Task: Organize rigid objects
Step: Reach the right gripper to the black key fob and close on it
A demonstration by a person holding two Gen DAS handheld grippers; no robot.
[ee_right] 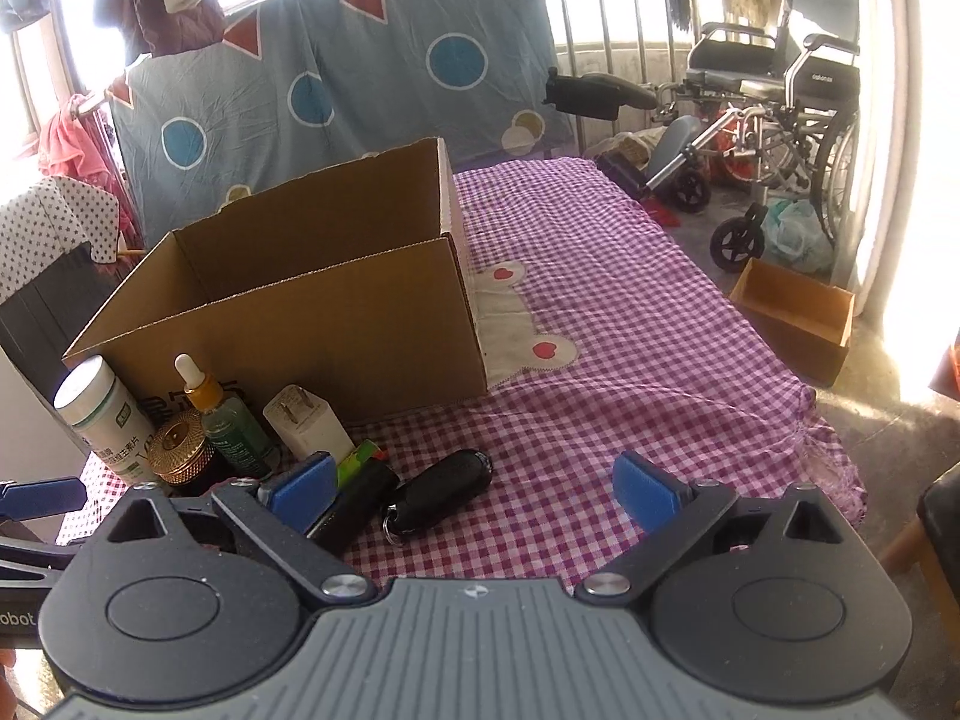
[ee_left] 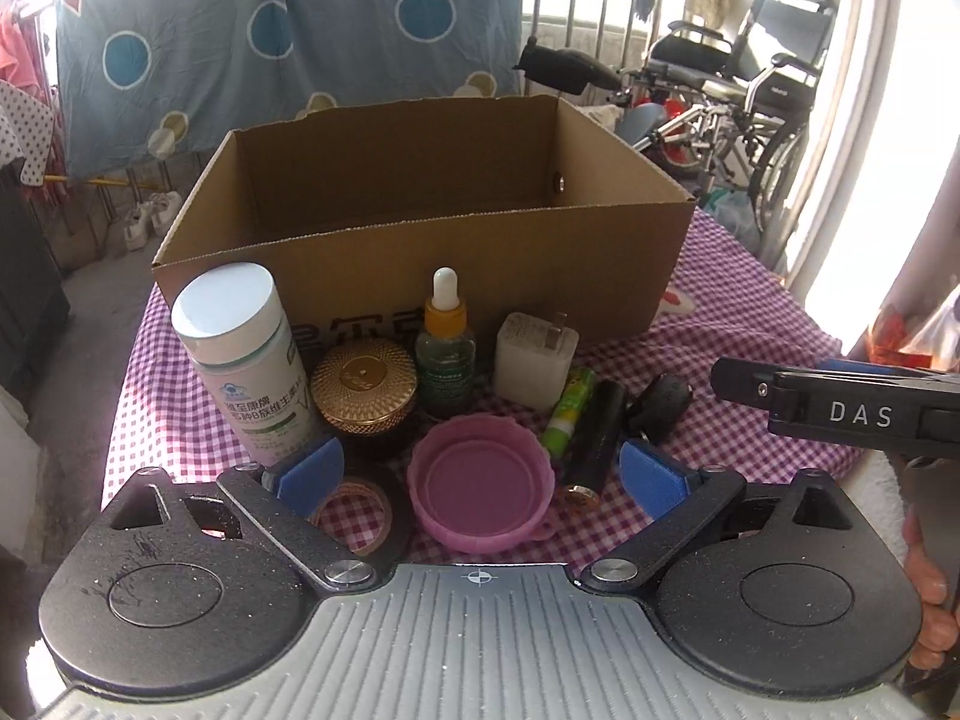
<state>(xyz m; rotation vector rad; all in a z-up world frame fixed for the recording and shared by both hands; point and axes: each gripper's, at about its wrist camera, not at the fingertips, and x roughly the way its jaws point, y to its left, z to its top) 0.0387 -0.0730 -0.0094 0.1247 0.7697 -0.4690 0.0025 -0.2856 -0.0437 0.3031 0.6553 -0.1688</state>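
An open cardboard box [ee_left: 480, 264] stands on a purple checked cloth; it also shows in the right wrist view [ee_right: 336, 330]. In front of it stand a white pill bottle [ee_left: 246, 360], a gold-lidded jar [ee_left: 363, 387], a dropper bottle [ee_left: 445, 354] and a white charger plug [ee_left: 534, 360]. A pink cup [ee_left: 480, 486], a tape roll [ee_left: 354, 516], a green lip balm [ee_left: 567, 414], a black cylinder [ee_left: 594, 444] and a black key fob [ee_right: 441, 495] lie nearer. My left gripper [ee_left: 480, 474] is open around the pink cup. My right gripper [ee_right: 474, 489] is open, low over the key fob.
The right gripper's body [ee_left: 852, 408] shows at the right edge of the left wrist view. A wheelchair [ee_right: 774, 114] and a small cardboard box [ee_right: 792, 318] stand on the floor to the right. A blue patterned sheet [ee_right: 336, 78] hangs behind.
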